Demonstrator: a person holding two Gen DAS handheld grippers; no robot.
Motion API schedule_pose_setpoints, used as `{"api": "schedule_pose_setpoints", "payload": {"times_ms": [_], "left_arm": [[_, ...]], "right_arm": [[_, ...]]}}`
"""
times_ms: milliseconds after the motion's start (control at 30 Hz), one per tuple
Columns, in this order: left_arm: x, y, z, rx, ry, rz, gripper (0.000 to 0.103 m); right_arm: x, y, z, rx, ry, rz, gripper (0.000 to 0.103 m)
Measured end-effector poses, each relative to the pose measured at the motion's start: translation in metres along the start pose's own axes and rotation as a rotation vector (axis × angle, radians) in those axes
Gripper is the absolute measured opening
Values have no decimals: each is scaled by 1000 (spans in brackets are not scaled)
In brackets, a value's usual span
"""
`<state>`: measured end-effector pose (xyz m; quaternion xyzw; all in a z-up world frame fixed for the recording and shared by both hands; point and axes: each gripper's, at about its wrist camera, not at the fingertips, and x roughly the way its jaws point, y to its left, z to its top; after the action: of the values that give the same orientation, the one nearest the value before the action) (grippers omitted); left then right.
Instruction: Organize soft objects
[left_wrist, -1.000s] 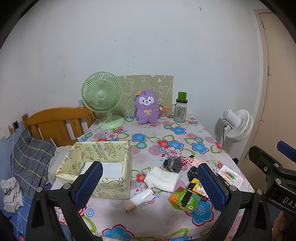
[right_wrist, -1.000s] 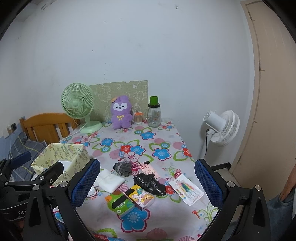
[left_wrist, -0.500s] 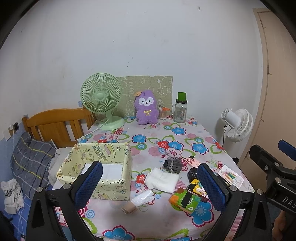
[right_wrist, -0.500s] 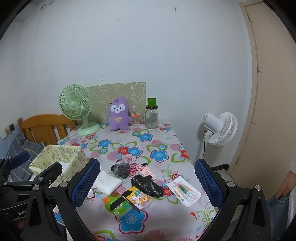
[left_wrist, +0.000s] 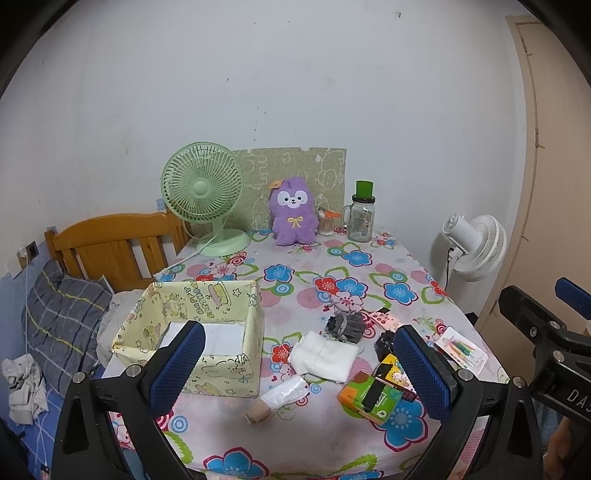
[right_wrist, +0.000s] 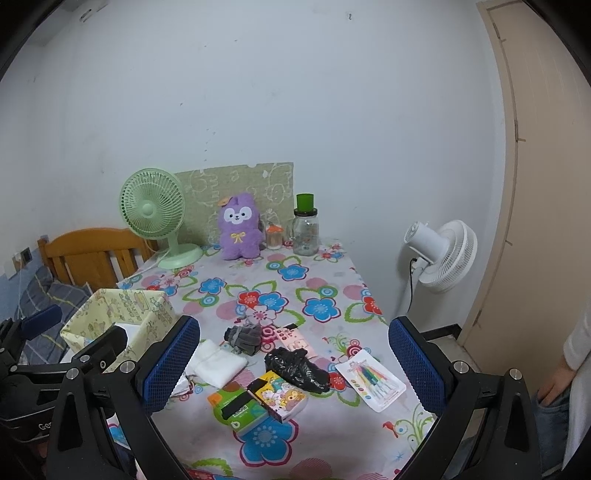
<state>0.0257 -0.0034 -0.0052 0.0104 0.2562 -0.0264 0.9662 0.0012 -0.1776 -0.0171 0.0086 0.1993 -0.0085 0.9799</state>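
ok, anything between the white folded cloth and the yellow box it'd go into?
Nothing visible. The white folded cloth lies on the table just right of the yellow fabric box, with only bare tablecloth between them. The box is open-topped and holds one white item already. Both grippers, left and right, are open and empty.

The yellow cloth box with cartoon prints (left_wrist: 207, 332) is partly hidden by the left tongs' blue pad, so the white thing lying inside it (left_wrist: 221, 338) cannot be made out. The small print on the green and orange packet (right_wrist: 240, 408) is too tiny to read. The black crumpled bag (left_wrist: 384, 339) is mostly hidden behind the other blue pad. A person's hand (right_wrist: 557, 384) is cut off by the right edge.
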Motion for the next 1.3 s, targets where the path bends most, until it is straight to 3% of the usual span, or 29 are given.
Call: {"api": "schedule_pose_setpoints", "payload": {"times_ms": [467,633,833,1067,1300], "left_arm": [[16,-11,-12,10,26,-15,103],[33,-23,-22,21,70,-41,103],[50,-41,-33,51,63,-48,103],[77,-66,-64,88,72,-54,103],[102,-77,-87,72,147,-106,103]], "right_arm": [[16,-4,-8,-17,18,9,103],[29,-7,-17,-35,45,7,103],[46,-17,-34,-52,57,24,103],[75,-31,-62,-92,87,-23,103],[101,-44,-88,-86,138,-3,103]]}}
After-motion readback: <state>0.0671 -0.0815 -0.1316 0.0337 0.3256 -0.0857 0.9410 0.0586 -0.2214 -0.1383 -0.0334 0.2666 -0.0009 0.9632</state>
